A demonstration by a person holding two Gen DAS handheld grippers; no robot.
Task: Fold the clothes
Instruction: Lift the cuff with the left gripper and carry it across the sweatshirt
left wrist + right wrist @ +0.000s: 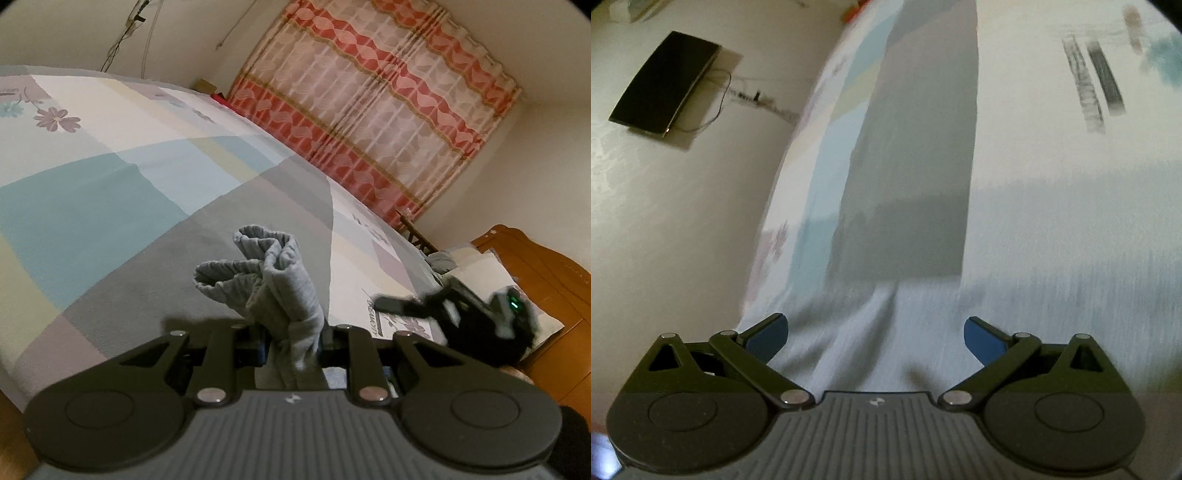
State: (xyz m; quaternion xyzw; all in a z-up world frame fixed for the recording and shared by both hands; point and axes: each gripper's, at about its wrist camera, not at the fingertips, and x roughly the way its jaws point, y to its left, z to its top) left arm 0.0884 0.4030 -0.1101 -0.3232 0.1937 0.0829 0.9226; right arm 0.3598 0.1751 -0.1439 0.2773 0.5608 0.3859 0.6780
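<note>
The left claw (293, 341) is clamped on a bunched grey garment (273, 280), the cloth gathered into a thick wad between its jaws and standing up ahead of them in two ribbed, cuff-like ends; what kind of garment it is I cannot tell. Pinched this way, I take it the cloth is being kept lifted off the bed so its free end can be caught and drawn out flat. To the right of that claw and a little beyond it hangs the right claw (391, 304), blurred in the left wrist view; its own camera shows its blue pads (768, 338) standing well apart with nothing between them, only sheet ahead, so it looks ready to take a second hold. Under both claws spreads the bed (110, 192), covered in a patchwork sheet of grey, teal, cream and lilac with printed flowers. Farther right of the left claw is a pillow (476, 266) against an orange wooden headboard (546, 273), and beyond the bed hangs a red and cream curtain (369, 110). Left of the right claw, a dark flat panel (665, 81) with a trailing cable sits on the pale wall.
</note>
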